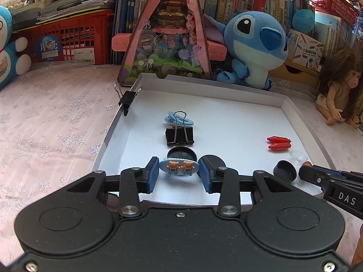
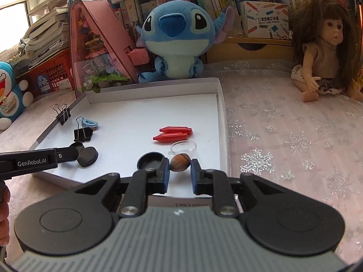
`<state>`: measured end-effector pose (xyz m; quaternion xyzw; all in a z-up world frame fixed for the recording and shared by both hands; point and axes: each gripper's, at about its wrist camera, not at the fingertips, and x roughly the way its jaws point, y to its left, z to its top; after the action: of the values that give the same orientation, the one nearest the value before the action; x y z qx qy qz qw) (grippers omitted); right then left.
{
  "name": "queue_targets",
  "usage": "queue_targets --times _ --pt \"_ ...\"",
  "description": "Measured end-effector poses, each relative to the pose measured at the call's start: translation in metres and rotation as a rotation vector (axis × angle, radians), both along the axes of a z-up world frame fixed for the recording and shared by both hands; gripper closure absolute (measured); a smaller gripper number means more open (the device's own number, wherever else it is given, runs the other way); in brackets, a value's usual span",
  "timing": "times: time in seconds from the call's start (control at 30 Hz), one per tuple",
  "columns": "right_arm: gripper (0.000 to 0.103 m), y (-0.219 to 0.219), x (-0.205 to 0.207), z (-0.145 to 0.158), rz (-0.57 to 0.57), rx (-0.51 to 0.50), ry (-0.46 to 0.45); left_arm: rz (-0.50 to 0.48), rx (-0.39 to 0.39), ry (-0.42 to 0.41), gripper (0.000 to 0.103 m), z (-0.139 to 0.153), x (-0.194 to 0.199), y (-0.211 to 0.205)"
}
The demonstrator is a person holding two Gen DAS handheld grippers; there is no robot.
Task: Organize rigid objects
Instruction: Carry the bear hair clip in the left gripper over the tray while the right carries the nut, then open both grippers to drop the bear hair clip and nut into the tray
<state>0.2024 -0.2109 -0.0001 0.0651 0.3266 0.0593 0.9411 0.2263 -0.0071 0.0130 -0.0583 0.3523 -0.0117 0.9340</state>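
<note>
My left gripper (image 1: 179,171) is shut on a blue oval hair clip with two bears (image 1: 179,167), held low over the near part of the white tray (image 1: 226,104). My right gripper (image 2: 180,166) is shut on a small brown nut-like ball (image 2: 180,162) above the tray's near right corner. On the tray lie a black binder clip (image 1: 180,136), a light blue hair clip (image 1: 179,119), two black round lids (image 1: 181,154), an open black cap (image 2: 151,161), two red pegs (image 2: 173,133) and a clear little cup (image 2: 183,148). Another binder clip (image 1: 127,98) grips the tray's left rim.
A blue plush (image 1: 256,47), a pink triangular display case (image 1: 168,38) and a red crate (image 1: 65,43) stand behind the tray. A doll (image 2: 322,52) sits at the right. Pink snowflake cloth (image 2: 283,136) covers the table around the tray.
</note>
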Motion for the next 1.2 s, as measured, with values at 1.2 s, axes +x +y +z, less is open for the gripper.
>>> queue_targets --times 1.2 --pt "0.065 0.000 0.018 -0.003 -0.022 0.017 -0.019 0.007 0.053 -0.010 0.054 0.000 0.026 -0.007"
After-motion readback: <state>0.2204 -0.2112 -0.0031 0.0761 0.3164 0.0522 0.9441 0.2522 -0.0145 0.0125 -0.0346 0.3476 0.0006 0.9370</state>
